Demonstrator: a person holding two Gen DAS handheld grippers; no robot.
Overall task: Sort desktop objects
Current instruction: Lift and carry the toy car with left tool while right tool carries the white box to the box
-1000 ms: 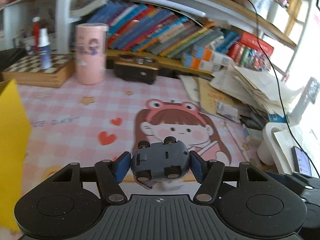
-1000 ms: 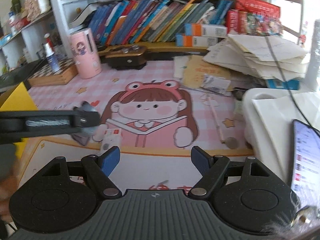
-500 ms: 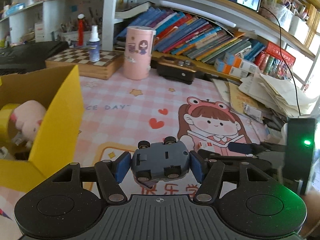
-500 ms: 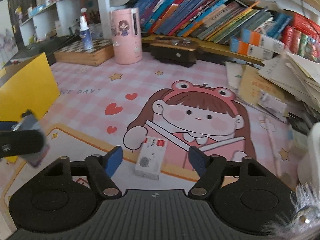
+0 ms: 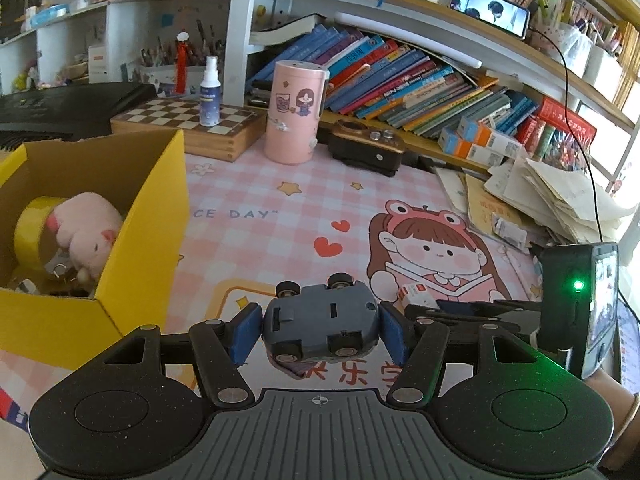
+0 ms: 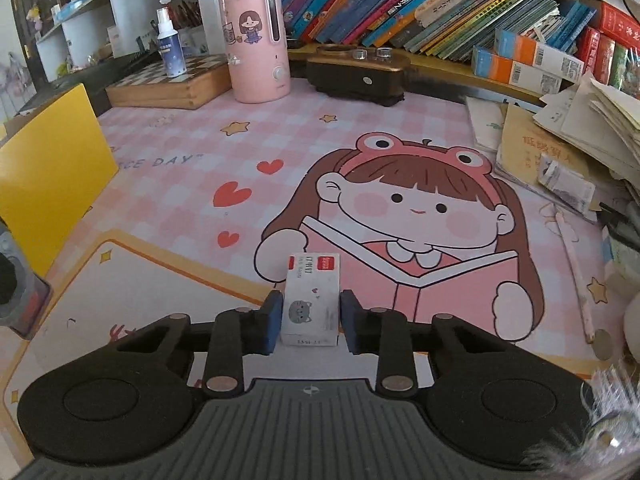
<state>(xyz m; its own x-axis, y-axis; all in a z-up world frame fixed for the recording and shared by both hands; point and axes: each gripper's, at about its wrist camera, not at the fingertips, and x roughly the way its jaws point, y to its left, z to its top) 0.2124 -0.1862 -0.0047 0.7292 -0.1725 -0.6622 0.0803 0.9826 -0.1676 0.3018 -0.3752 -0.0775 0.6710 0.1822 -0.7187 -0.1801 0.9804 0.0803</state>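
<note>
Between the left tongs' blue pads sits a matt grey plastic toy car [image 5: 320, 320]. A smooth, printed white paper box [image 6: 311, 300] lies between the right tongs' pads on the glossy pink desk mat [image 6: 180, 184]. Left of the left tongs stands a yellow cardboard box [image 5: 140, 248] holding a fuzzy pink plush [image 5: 86, 232].

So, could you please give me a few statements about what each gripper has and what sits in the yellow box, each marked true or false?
1. The left gripper grips a toy car upside down, wheels up. True.
2. The right gripper is empty. False: it is shut on a small white box with a cat drawing.
3. A pink plush toy lies in the yellow box. True.
4. The spray bottle stands on the pink mat. False: it stands on the chessboard box.
5. The yellow box's flaps are closed. False: it is open.
</note>
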